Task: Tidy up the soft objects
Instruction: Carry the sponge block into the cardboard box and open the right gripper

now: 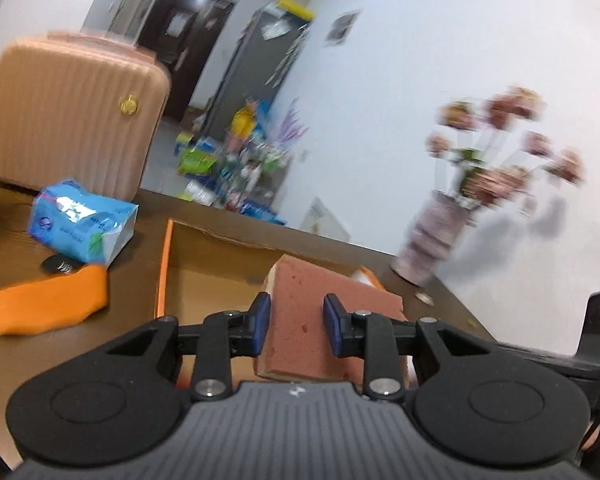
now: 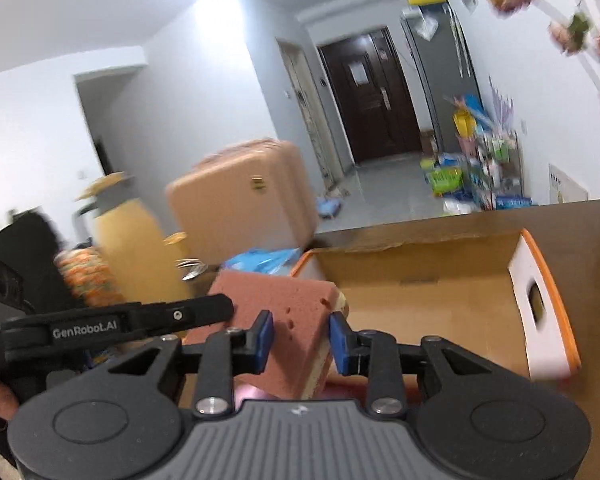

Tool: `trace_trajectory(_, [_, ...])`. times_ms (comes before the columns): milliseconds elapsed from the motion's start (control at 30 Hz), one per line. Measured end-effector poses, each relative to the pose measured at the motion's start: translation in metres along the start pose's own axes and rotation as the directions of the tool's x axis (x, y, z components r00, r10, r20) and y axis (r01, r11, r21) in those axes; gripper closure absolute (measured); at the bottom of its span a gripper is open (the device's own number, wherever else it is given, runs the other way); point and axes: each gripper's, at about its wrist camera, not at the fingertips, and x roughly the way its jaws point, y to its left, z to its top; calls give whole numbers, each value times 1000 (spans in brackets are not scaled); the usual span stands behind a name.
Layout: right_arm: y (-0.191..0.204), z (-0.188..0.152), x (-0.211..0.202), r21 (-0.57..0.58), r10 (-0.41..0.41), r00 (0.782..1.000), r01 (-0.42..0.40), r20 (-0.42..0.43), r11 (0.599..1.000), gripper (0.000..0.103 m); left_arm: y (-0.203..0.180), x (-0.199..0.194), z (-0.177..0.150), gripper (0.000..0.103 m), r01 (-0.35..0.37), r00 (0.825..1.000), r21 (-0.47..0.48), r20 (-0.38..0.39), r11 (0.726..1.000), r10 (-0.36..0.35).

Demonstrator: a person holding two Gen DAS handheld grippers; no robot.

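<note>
Sponge, a reddish-pink block with a paler underside, sits between the blue pads of both tools at once: the left tool has a pad at each side of it, and the right tool pinches its near corner, so each tool is narrowed onto the same sponge. It is carried in the air above the open cardboard box with the orange rim, which lies on the dark brown worktop. In the left wrist view the sponge hangs over the box's near right part; the box floor behind it looks bare. The step in hand, as I judge it, is the carry-and-place of this one soft item into the box. Both views are smeared with motion, so the height above the box floor cannot be told. Next, the sponge should be lowered until it rests on the floor, then both tools should widen together so neither drags it askew. A two-sided hold on foam can twist it if one side lets go first. Left of the box lie a blue tissue pack and an orange cloth, probably the following items. A pink suitcase and a flower vase stand further back.
</note>
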Motion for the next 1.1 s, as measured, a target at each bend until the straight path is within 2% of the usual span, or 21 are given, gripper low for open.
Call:
trace_trajectory(67, [-28,30,55,81,-10,998,15,-61,997,74,12,46,21,74,-53,998,-3,-37,999,52])
trace_trajectory(100, [-41,41,80,125,-9,996,20,-92,992,74,17,70,29,74,-84,994,28,-64,996,86])
trace_trajectory(167, [-64,59,133,192,-3,985,37,-170,981,74,27,104,38,74,-150,982,44,-112,988,154])
trace_trajectory(233, [-79,67,179,221,-11,972,65,-236,973,74,33,131,41,73,-182,968,99,-157,978,196])
trace_trajectory(267, [-82,67,198,215,-27,963,87,-268,973,75,36,142,41,73,-207,958,127,-176,970,227])
trace_trajectory(333, [-87,67,227,200,-41,948,109,-316,974,75,35,155,39,64,-230,949,198,-173,953,265])
trace_trajectory(367, [-88,66,240,185,-64,938,133,-339,974,75,34,158,38,55,-235,948,228,-164,945,275])
trace_trajectory(433, [-86,62,254,159,-90,929,156,-360,975,70,31,159,34,57,-238,950,262,-139,935,281])
trace_trajectory(467, [-86,62,256,159,-90,932,154,-351,975,69,31,158,34,56,-242,949,266,-135,933,285])
trace_trajectory(567, [-83,62,249,164,-61,939,123,-338,979,70,31,151,38,56,-263,945,263,-123,928,303])
trace_trajectory(667, [-82,68,222,134,-96,949,141,-300,981,69,27,132,49,56,-271,946,262,-104,926,306])
trace_trajectory(733, [-81,79,198,105,-118,954,152,-274,983,65,22,114,55,52,-267,950,271,-89,925,300])
trace_trajectory(767, [-80,84,182,84,-130,957,157,-260,984,64,20,105,57,47,-263,952,278,-81,924,295])
trace_trajectory(867, [-78,95,131,-6,-193,958,196,-211,981,54,6,71,64,30,-266,955,286,-55,921,293])
trace_trajectory(900, [-79,98,118,-37,-214,956,211,-202,977,47,2,61,64,29,-269,954,296,-45,916,295])
trace_trajectory(1000, [-79,98,71,-123,-296,939,277,-177,953,42,-10,35,65,28,-314,941,326,-16,892,337])
trace_trajectory(1100, [-81,90,28,-161,-334,933,312,-137,936,28,-18,10,62,26,-333,937,296,-6,895,350])
